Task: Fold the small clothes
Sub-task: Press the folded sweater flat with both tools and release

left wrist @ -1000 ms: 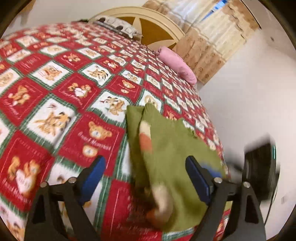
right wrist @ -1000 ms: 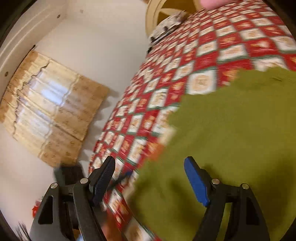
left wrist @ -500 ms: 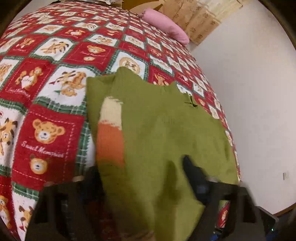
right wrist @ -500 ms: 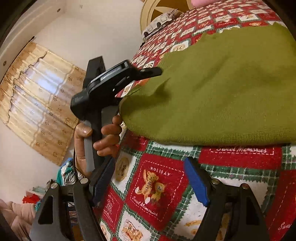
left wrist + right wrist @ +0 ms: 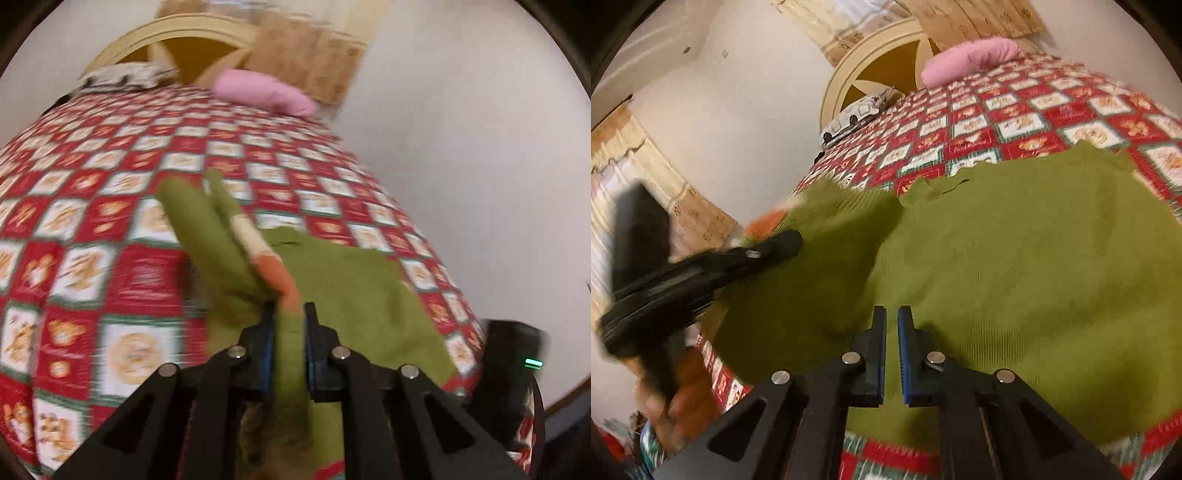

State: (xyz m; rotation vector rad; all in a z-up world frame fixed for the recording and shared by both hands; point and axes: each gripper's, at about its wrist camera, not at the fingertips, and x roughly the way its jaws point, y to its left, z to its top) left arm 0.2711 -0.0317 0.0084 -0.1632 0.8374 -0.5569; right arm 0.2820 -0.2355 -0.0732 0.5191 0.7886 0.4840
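A small olive-green sweater (image 5: 1027, 266) with an orange and cream stripe (image 5: 264, 254) lies on the red checked bedspread (image 5: 110, 221). My left gripper (image 5: 289, 314) is shut on the sweater's near left edge and lifts that part into a raised fold (image 5: 207, 229). It shows from the side in the right wrist view (image 5: 783, 243), at the garment's left edge. My right gripper (image 5: 892, 317) is shut on the sweater's near hem, with green cloth between its blue pads.
A pink pillow (image 5: 266, 92) and a patterned pillow (image 5: 125, 75) lie against the cream headboard (image 5: 886, 66) at the far end. A white wall (image 5: 480, 166) runs along the bed's right side. Curtains (image 5: 646, 177) hang at the left.
Both grippers have closed on the sweater; they were open half a second ago. The left one has raised its edge off the bedspread. The right one moved in onto the hem.
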